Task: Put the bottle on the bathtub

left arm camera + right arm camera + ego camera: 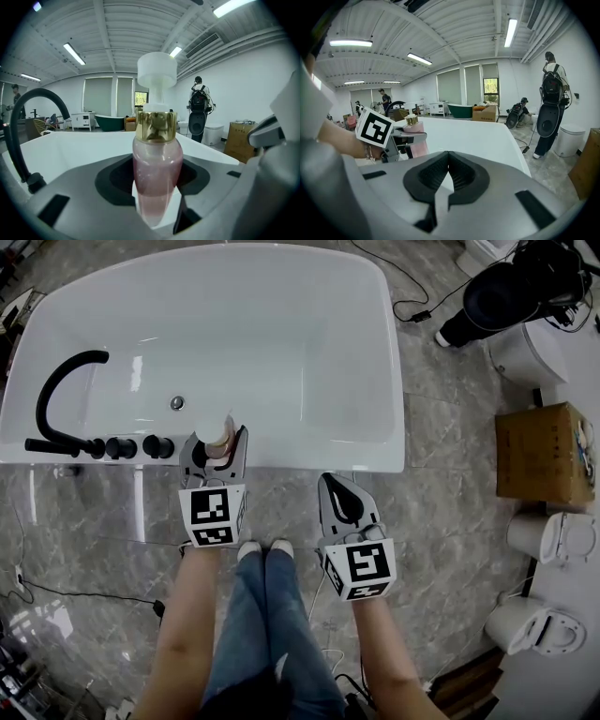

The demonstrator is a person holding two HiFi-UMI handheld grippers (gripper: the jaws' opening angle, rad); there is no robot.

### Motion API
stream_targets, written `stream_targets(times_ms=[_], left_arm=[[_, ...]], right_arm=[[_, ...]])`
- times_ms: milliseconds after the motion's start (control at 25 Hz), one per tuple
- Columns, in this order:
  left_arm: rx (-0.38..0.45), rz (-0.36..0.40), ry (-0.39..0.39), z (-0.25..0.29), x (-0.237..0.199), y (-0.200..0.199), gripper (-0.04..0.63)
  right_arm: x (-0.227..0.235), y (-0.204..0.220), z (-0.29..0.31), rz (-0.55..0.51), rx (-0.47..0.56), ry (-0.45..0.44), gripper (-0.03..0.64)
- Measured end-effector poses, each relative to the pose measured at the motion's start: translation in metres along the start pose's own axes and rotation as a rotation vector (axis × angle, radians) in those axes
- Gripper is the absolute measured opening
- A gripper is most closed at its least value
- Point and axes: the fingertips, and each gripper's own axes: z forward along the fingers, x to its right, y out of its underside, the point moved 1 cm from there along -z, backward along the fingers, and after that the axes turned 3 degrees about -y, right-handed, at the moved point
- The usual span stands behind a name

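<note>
A pink bottle [157, 168] with a gold collar and a white pump cap stands upright between the jaws of my left gripper [157, 208], which is shut on its body. In the head view the bottle [218, 427] and left gripper [217, 441] are over the near rim of the white bathtub [309, 457], just right of the black knobs. Whether its base touches the rim is hidden. My right gripper [333, 486] hangs shut and empty in front of the tub, over the floor. From the right gripper [447, 177] view the bottle [416, 140] shows at left.
A black curved faucet [56, 399] with knobs sits on the tub's near-left rim. A cardboard box [544, 451] and white toilets [553, 540] stand at right. A cable runs across the grey floor. A person with a backpack [553, 89] stands beyond the tub.
</note>
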Motion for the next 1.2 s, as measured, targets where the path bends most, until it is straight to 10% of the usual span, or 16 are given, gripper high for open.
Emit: stream_targets(times_ms=[1200], left_arm=[[-0.154,0.02,0.056,-0.045,-0.003,-0.017,0.316]], right_arm=[[-0.034,-0.083,-0.042,-0.059,0.05,-0.015,0.015]])
